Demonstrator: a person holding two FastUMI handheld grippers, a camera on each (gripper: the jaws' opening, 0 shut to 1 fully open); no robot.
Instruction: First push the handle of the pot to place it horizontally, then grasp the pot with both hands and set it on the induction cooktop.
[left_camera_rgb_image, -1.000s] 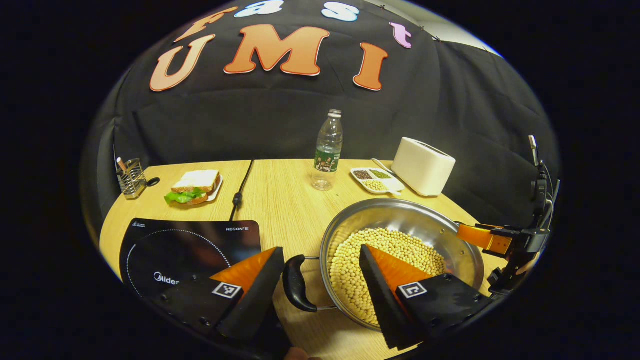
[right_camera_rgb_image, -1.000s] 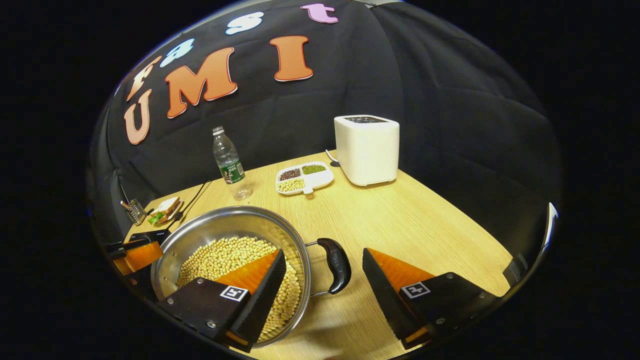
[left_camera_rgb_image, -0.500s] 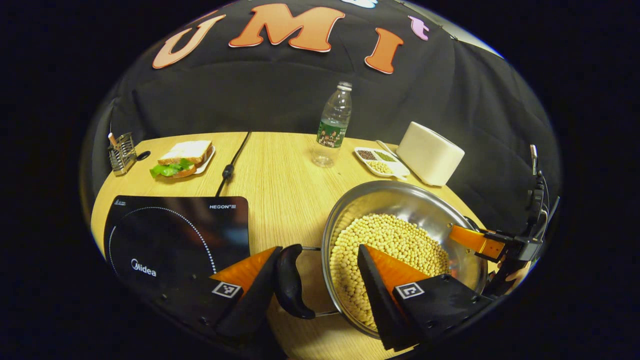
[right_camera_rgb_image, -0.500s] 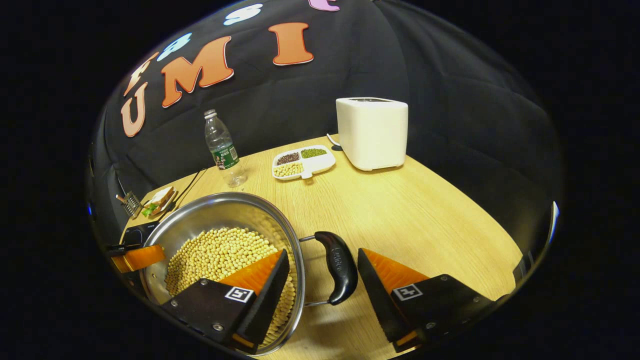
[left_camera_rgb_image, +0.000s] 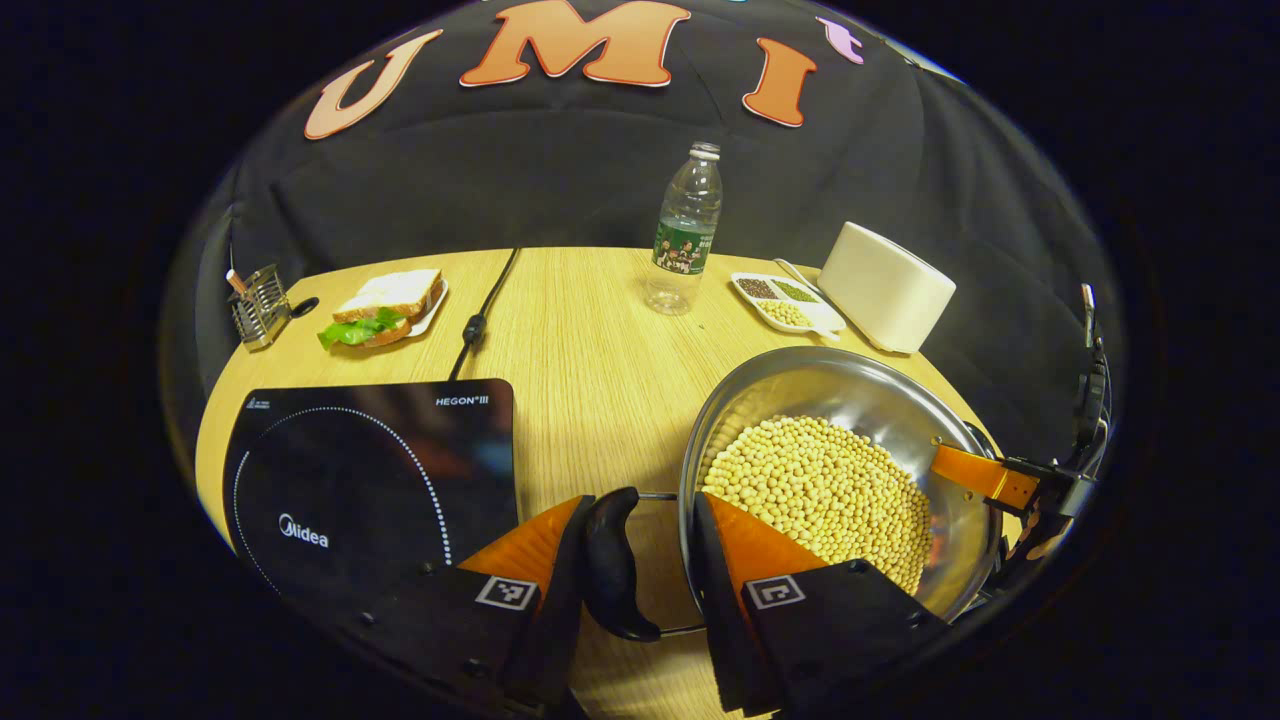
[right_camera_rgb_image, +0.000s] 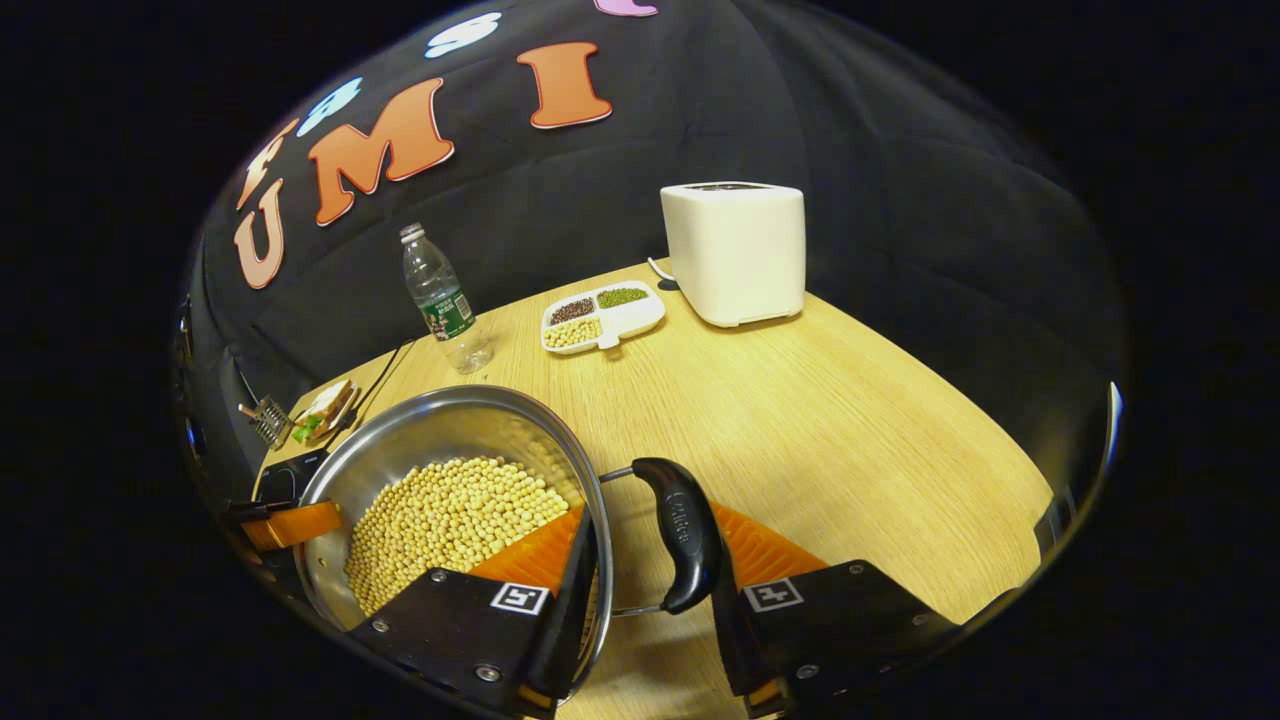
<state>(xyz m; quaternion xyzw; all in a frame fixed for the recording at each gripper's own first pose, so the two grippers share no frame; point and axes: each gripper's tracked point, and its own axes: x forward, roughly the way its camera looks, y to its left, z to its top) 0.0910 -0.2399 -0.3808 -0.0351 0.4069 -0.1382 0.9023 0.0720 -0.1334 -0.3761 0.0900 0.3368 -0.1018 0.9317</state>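
Steel pot (left_camera_rgb_image: 860, 400), well filled with pale beans (left_camera_rgb_image: 825, 485), on the tabletop (left_camera_rgb_image: 590, 340) just right of the induction cooktop (left_camera_rgb_image: 370, 470). Likely heavy and slick-walled, contents ready to shift; best taken by both black loop handles, kept level. Left tool (left_camera_rgb_image: 640, 585) closing around the left handle (left_camera_rgb_image: 612, 560), contact on both sides unclear. Right tool (right_camera_rgb_image: 650, 590) likewise straddling the right handle (right_camera_rgb_image: 680, 530), rim-side finger apparently not yet pressing.
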